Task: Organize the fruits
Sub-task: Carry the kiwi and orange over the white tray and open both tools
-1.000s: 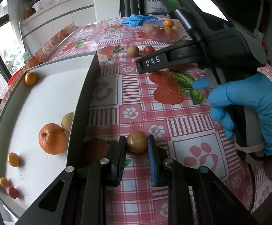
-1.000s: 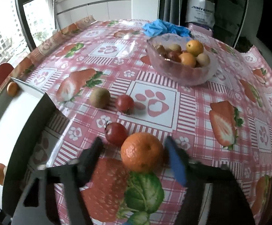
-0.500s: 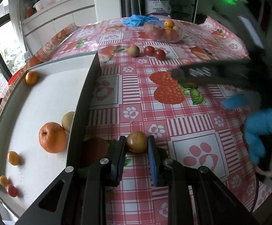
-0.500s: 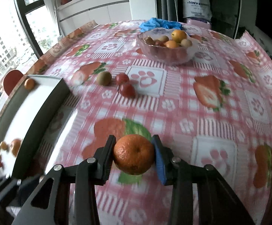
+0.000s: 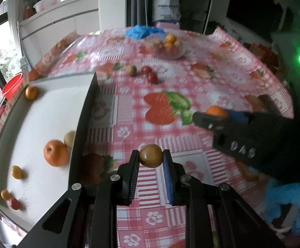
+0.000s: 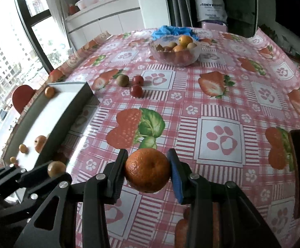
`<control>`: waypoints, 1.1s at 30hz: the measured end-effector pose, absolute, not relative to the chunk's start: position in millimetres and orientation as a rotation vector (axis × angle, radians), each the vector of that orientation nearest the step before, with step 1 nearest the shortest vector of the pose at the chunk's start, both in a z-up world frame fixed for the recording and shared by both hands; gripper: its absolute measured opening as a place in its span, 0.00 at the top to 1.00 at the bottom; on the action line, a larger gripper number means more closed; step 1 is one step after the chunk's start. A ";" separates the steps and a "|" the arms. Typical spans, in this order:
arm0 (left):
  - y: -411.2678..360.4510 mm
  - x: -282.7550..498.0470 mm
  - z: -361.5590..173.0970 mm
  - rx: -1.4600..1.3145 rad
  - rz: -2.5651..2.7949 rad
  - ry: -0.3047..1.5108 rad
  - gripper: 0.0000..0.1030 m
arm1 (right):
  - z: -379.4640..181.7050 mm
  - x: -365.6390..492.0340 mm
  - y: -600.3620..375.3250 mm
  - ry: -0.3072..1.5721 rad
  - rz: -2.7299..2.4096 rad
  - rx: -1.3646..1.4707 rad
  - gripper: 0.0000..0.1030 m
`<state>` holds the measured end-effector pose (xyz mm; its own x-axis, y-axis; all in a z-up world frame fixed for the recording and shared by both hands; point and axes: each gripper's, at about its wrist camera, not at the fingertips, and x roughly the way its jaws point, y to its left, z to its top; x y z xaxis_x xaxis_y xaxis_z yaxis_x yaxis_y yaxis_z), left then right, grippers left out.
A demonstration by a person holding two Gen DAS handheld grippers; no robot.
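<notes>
Left gripper point(image 5: 151, 158) fingers clamp round brown fruit point(image 5: 151, 155); right gripper point(image 6: 148, 170) fingers clamp orange point(image 6: 147, 170).

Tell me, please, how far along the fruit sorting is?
Partway. Several fruits already lie in the tray. The left gripper holds a small brown fruit, the right gripper an orange. Three loose fruits and the bowl of fruit remain.

Pink checked tablecloth point(image 6: 218, 95) with strawberry and paw prints. Crumpled blue gloves point(image 6: 171, 31) behind bowl at far edge. White counter point(image 6: 100, 18) by window, pale basin point(image 6: 89, 1) on top. Red round stool point(image 5: 12, 85) beside table, left.
</notes>
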<state>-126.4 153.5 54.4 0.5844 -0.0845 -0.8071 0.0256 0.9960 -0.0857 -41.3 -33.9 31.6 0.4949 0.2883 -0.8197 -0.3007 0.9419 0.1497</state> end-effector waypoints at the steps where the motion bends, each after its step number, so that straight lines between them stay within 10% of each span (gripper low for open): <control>1: 153.3 -127.2 59.5 -0.072 -0.069 0.937 0.77 | 35.0 -43.1 -33.9 0.984 0.358 -0.015 0.59; 33: 237.7 -152.4 156.9 -0.195 0.023 0.704 0.77 | 102.5 -71.8 33.6 0.881 0.472 -0.073 0.59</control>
<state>-152.4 237.7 156.9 0.7629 -0.0442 -0.6450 -0.0871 0.9815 -0.1703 -71.8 33.6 102.5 0.5411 0.3672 -0.7566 -0.4260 0.8953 0.1298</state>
